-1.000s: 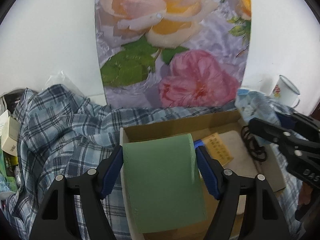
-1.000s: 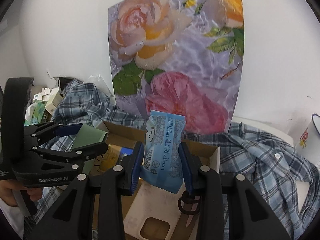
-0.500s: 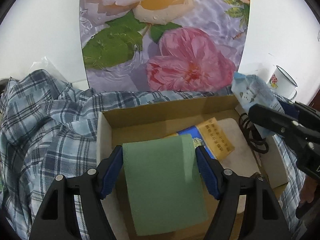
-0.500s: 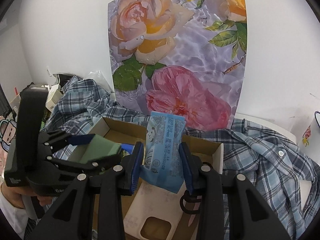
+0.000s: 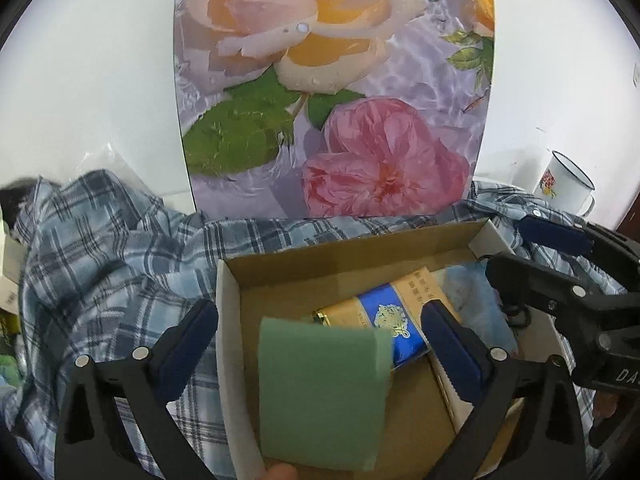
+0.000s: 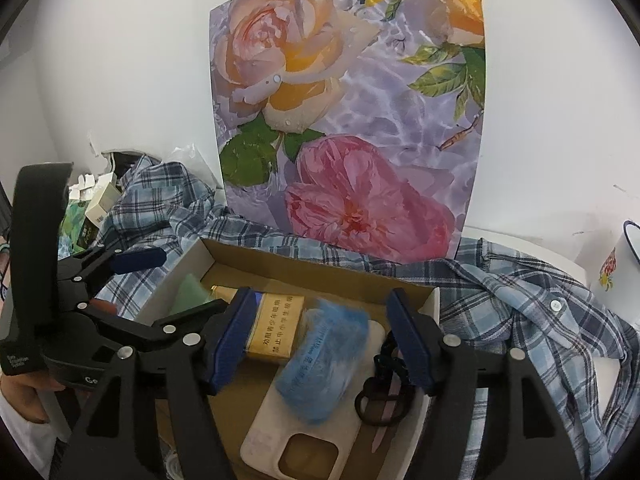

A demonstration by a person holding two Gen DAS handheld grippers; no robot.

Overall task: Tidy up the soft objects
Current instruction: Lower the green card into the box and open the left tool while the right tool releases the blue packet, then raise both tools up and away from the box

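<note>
Both grippers, left [image 5: 318, 334] and right [image 6: 318, 334], have just sprung wide, dropping green sponge [image 5: 322, 392] and blue tissue pack [image 6: 322, 364] into the open cardboard box [image 6: 320, 274]; next, pull clear.

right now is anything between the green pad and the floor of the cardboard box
Partly. The left gripper has just opened and the green pad sits free between its jaws, its right edge over the blue and gold carton lying in the cardboard box.

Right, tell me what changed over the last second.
Both grippers have just opened and let go. The left gripper released the green sponge, the right gripper the blue packet; both now lie in the cardboard box. The plaid shirt and mug stayed put.
</note>
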